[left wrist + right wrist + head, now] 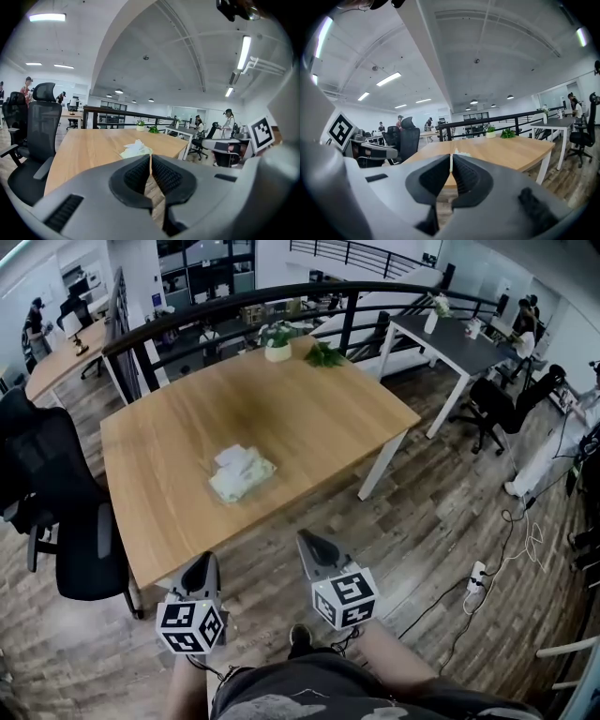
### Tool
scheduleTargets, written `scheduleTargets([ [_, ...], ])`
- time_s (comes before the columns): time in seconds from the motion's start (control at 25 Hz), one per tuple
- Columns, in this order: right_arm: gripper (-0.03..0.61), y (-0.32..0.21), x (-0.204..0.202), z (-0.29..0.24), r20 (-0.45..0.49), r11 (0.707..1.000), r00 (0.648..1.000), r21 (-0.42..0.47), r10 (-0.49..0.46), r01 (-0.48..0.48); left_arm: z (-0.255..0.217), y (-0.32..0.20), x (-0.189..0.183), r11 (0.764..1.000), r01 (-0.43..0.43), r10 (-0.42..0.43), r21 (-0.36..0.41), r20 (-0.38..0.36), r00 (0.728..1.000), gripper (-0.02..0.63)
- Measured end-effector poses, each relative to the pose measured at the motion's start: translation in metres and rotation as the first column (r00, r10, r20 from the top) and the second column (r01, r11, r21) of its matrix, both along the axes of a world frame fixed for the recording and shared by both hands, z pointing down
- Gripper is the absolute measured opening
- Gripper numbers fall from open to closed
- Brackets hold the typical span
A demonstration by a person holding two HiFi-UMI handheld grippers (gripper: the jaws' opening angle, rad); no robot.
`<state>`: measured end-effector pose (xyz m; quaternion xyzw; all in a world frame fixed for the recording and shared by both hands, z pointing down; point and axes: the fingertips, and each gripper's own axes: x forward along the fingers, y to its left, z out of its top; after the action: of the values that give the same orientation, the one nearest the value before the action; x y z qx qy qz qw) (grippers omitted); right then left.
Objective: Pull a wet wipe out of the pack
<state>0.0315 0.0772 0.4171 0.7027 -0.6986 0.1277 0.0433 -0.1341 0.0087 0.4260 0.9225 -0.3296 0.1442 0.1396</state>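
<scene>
Office space with plank flooring lay all around a light wooden table (319,423), and both grippers hung short of its near edge, over the floor. The left gripper (201,561) had its ribbed black pads pressed together with only a hairline slit between them and nothing caught there. The right gripper (306,540) was the same: jaws closed, empty.

Ahead of both tips, past the table's edge and well apart from either, the wet wipe pack (243,474) lay flat on the wood, roughly midway across the tabletop. It was a soft, pale green packet with a crumpled white wipe (232,457) standing up from its top. From the head view its long axis ran across the person's front, tipped slightly up toward the right. It sat between the two grippers' lines of aim, so neither looked clearly nearer. The left gripper view showed the pack just above its closed jaws, nearly dead ahead.

Both jaws would likely need to open before either could pin the packet or pinch the wipe.

Further out, a black office chair (80,521) stood at the table's left side and a potted plant (277,343) at its far edge.
</scene>
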Motion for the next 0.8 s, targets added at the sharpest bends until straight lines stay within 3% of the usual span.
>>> scheduleTargets([
  [0.2, 0.031, -0.009, 0.012, -0.009, 0.055, 0.99, 0.993, 0.107, -0.103, 0.096, 0.004, -0.006, 0.022, 0.999, 0.033, -0.033, 0.016, 0.029, 0.999, 0.023],
  [0.36, 0.031, -0.019, 0.025, -0.003, 0.038, 0.989, 0.992, 0.091, -0.117, 0.113, 0.004, -0.01, 0.034, 0.998, 0.058, -0.058, 0.0, -0.007, 0.998, 0.023],
  [0.8, 0.031, -0.036, 0.027, 0.012, 0.048, 0.988, 0.987, 0.041, -0.152, 0.15, 0.011, -0.023, 0.039, 0.995, 0.094, -0.094, -0.019, -0.009, 0.996, 0.023],
])
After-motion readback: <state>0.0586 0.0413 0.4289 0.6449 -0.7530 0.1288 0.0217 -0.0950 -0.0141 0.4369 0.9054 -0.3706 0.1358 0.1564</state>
